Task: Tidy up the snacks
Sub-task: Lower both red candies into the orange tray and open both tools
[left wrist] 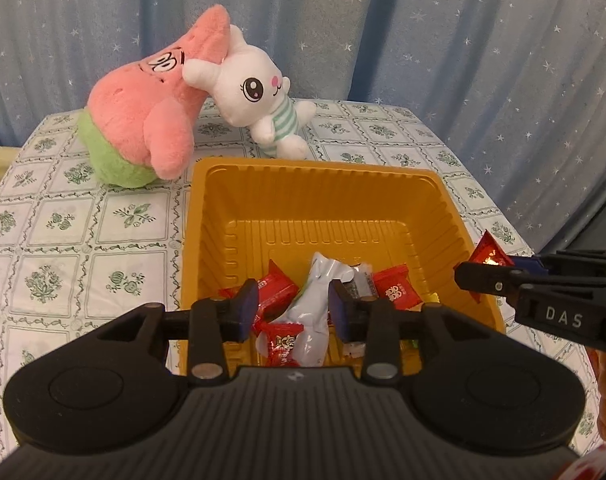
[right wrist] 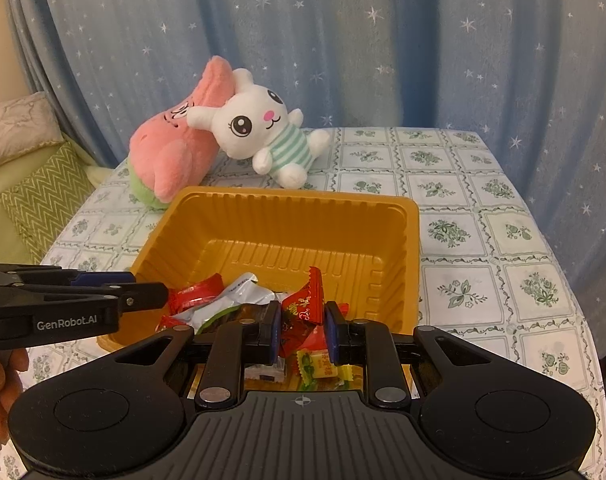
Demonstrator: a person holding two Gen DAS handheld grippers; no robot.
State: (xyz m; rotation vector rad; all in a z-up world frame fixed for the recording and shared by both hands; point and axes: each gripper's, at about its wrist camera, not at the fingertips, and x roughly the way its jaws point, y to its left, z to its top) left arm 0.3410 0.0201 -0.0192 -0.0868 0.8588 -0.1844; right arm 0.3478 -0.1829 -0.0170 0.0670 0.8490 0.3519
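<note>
An orange plastic tray (left wrist: 315, 184) (right wrist: 303, 212) sits on the table and holds several wrapped snacks. My left gripper (left wrist: 294, 309) hangs over the tray's near end, jaws apart around a white packet (left wrist: 313, 320) without clearly pinching it; red candies (left wrist: 277, 292) lie around it. My right gripper (right wrist: 303, 330) is shut on a red candy (right wrist: 305, 302) above the tray's near right part. That candy (left wrist: 488, 251) shows in the left wrist view at the right gripper's tip (left wrist: 483, 276). The left gripper (right wrist: 143, 294) shows from the side in the right wrist view.
A pink star plush (left wrist: 151, 112) (right wrist: 175, 152) and a white bunny plush (left wrist: 259, 96) (right wrist: 263, 132) lie behind the tray. The table has a green floral tiled cloth (right wrist: 483, 240). A blue starry curtain (left wrist: 423, 40) hangs behind. A bed with a cushion (right wrist: 43, 196) stands to the left.
</note>
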